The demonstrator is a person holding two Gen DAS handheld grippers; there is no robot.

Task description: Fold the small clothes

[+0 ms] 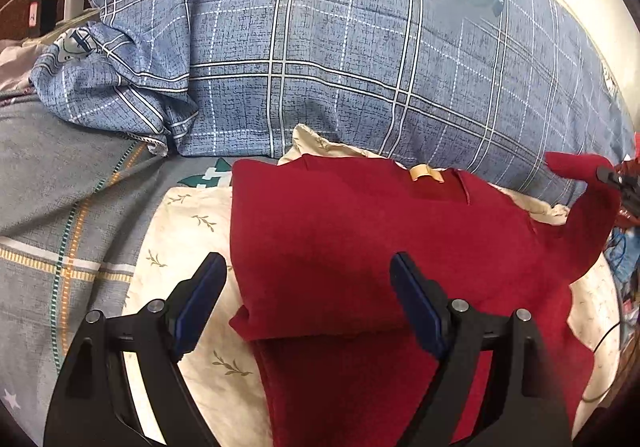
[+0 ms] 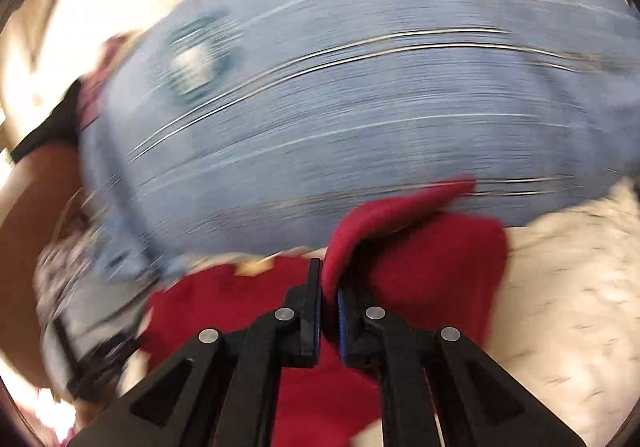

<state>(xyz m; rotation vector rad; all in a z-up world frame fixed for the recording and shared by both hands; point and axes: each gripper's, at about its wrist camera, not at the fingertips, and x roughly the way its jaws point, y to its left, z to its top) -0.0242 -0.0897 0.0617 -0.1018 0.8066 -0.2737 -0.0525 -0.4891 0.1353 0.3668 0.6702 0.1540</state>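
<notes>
Setting: a bed is seen, with a cream leaf-print cloth [image 1: 188,223] spread over a grey checked sheet [image 1: 60,207]; a blue plaid quilt [image 1: 320,47] is heaped across the upper half of both views.
Red garment [image 1: 360,231]: it is laid on the cream cloth at centre and lower centre of the left wrist view, partly folded, with a tan label at its top edge.
Left gripper [image 1: 308,283]: its fingers [image 1: 208,287] are held wide apart at the lower centre of the frame, above the garment's lower part; nothing is gripped between them.
Right gripper [image 2: 329,291]: its fingers [image 2: 314,303] are brought together and clamped on a fold of the red garment, which is raised at the right edge of the left wrist view.
Right wrist view: heavily blurred.
</notes>
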